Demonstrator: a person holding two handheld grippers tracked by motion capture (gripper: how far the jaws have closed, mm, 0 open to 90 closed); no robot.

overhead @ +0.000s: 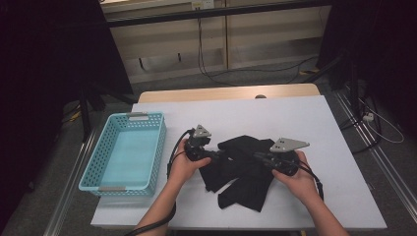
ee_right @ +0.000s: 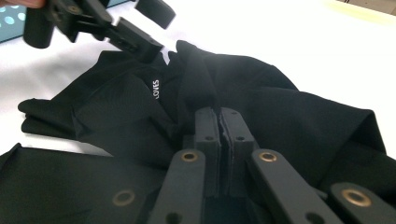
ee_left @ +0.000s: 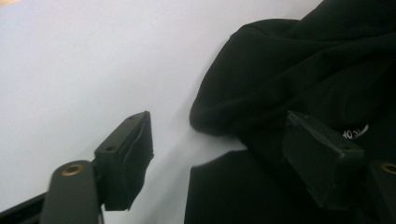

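Note:
A crumpled black garment [overhead: 242,183] lies in the middle of the white-covered table [overhead: 295,115]. My right gripper [overhead: 256,157] is shut on a raised fold of it; in the right gripper view the two jaws [ee_right: 219,133] meet with the black cloth [ee_right: 289,116] pinched between them. My left gripper [overhead: 220,155] sits at the garment's left edge with its jaws standing apart. In the left gripper view [ee_left: 219,158] a rounded edge of the garment [ee_left: 280,79] lies between them, and one fingertip [ee_left: 322,161] overlaps the cloth. Small white lettering [ee_right: 156,88] shows on the fabric.
A turquoise perforated basket [overhead: 160,142] stands at the left of the table, nothing visible in it. The table's wooden far edge [overhead: 221,92] shows beyond the cover. Cables and dark stands lie on the floor behind and to the right.

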